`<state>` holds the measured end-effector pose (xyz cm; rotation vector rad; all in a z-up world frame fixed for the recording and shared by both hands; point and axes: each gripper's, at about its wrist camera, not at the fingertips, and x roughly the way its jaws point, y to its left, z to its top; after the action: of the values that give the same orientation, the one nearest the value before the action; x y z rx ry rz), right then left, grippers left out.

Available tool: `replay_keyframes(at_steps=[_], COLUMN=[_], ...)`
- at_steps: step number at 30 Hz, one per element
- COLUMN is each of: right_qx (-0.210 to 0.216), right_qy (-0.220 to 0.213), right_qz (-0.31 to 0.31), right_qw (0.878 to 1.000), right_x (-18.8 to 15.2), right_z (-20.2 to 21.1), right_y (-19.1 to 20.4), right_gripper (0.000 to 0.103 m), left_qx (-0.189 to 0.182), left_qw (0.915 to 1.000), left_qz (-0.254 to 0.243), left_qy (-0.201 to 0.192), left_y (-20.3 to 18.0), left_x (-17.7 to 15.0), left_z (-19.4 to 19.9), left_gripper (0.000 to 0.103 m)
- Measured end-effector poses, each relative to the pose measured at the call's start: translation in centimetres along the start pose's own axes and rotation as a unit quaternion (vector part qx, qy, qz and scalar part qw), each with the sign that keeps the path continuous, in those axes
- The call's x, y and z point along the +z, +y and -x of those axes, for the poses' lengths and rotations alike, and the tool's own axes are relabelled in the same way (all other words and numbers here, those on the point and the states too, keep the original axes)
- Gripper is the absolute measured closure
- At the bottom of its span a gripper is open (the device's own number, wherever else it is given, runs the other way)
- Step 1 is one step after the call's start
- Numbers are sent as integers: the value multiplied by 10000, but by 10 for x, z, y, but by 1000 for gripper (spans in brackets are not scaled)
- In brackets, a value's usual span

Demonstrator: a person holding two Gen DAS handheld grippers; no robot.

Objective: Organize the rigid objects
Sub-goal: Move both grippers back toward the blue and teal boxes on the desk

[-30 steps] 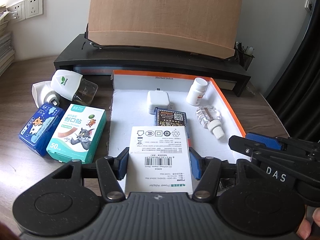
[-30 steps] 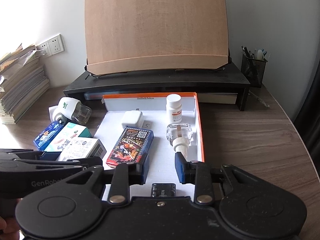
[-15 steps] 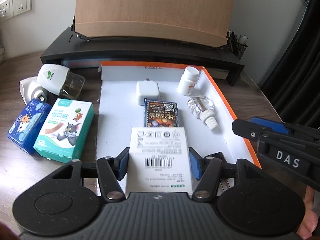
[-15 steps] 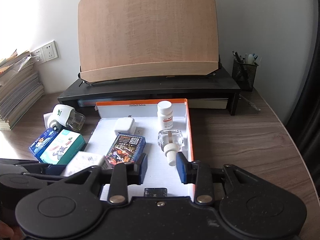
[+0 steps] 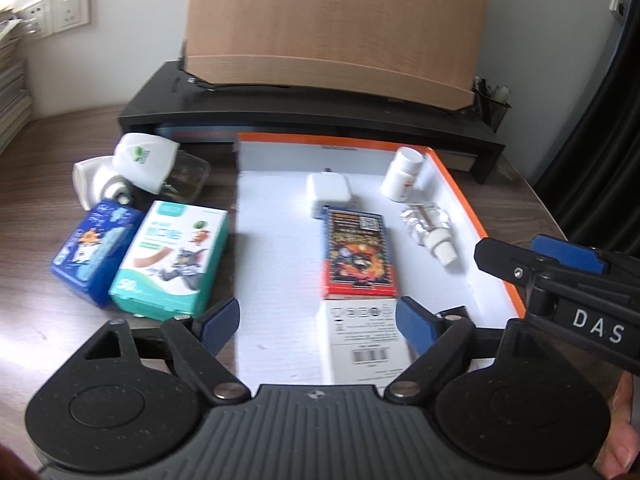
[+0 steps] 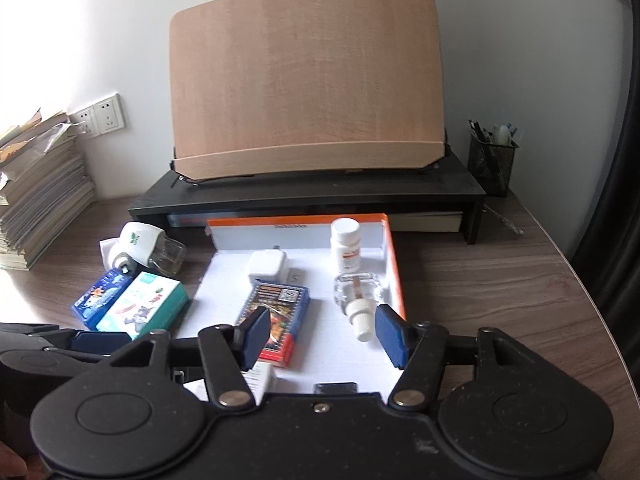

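A white power adapter box (image 5: 362, 340) lies in the orange-rimmed white tray (image 5: 276, 248), just behind the red and blue card box (image 5: 358, 254). My left gripper (image 5: 318, 320) is open above it, jaws wide, holding nothing. My right gripper (image 6: 322, 336) is open and empty over the tray's near end, beside a clear bottle (image 6: 356, 292). The tray also holds a white charger (image 5: 329, 194) and a white pill bottle (image 5: 402, 174). Left of the tray lie a teal plaster box (image 5: 172, 258), a blue box (image 5: 94, 248) and a white plug-in bottle (image 5: 148, 162).
A black monitor stand (image 6: 308, 196) with a wooden board (image 6: 304, 96) stands behind the tray. A mesh pen holder (image 6: 492, 160) is at the back right. A stack of papers (image 6: 36, 196) sits at the far left. A small black object (image 6: 335, 389) lies at the tray's near edge.
My left gripper opened and let go of the white adapter box, which now lies in the tray behind the card box. My right gripper opened wider and drew back.
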<state>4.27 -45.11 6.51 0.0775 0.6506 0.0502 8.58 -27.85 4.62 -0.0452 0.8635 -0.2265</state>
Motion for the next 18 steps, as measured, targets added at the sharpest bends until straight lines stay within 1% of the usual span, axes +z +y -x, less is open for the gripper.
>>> replay_keyframes(at_steps=[1, 2, 7, 18], right_qx=[6, 20, 94, 480], right_qy=[-18, -39, -62, -30], right_qz=[5, 3, 100, 444], right_qw=[10000, 10000, 9999, 9979], right_x=[1, 2, 5, 5], right_z=[1, 1, 1, 1], right_y=[3, 6, 24, 77], right_gripper=[25, 25, 24, 24], left_qx=[43, 81, 267, 619], left_qw=[10000, 9999, 9990, 9952], left_qz=[35, 72, 328, 703], left_qy=[-23, -43, -150, -272], left_y=[4, 8, 32, 81], left_x=[0, 1, 5, 5], left_z=[3, 5, 16, 35], left_gripper=[16, 15, 12, 11])
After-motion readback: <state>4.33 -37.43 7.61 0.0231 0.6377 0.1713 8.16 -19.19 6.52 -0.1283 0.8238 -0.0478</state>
